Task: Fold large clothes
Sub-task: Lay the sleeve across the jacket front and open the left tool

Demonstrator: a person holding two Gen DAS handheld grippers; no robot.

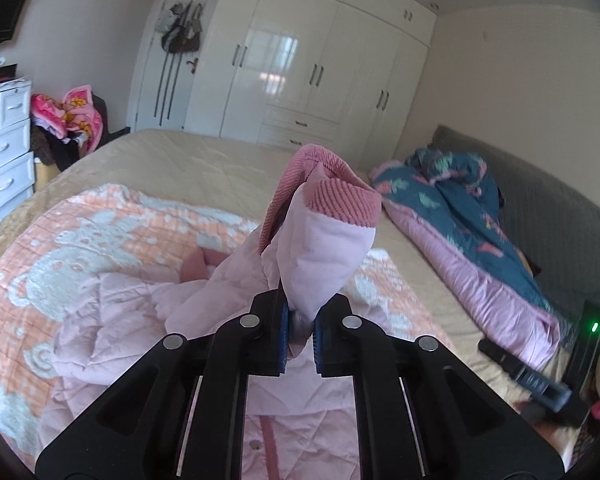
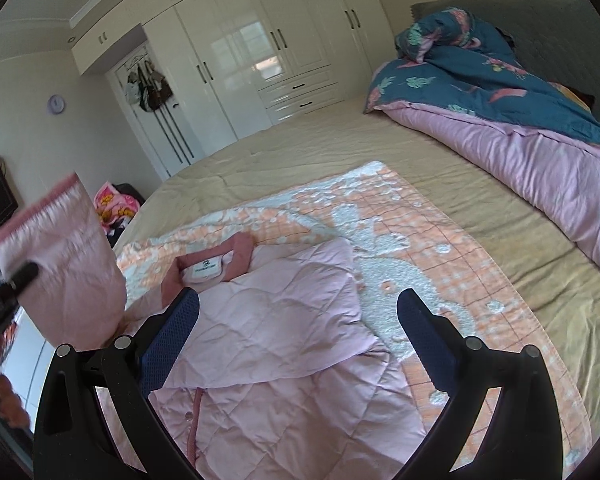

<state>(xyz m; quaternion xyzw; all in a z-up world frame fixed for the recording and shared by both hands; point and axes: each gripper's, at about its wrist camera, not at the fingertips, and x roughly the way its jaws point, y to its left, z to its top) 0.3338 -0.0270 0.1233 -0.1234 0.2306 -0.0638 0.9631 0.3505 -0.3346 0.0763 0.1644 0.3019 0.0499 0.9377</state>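
Clamped in my left gripper (image 1: 300, 334) is the sleeve (image 1: 324, 248) of the pink jacket (image 2: 268, 336), cuff raised above the body lying on the bed (image 2: 300, 148). Right gripper (image 2: 300, 336) hangs wide, empty, over the folded right side; the sleeve must cross inward.

Bed (image 2: 300, 148) w/ blanket (image 2: 440, 248), duvet (image 2: 540, 160)

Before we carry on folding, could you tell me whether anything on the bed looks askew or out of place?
Only the pink jacket: one sleeve is lifted off the bed, pinched in the left gripper, while the other lies folded across its body. The right gripper is open and empty.
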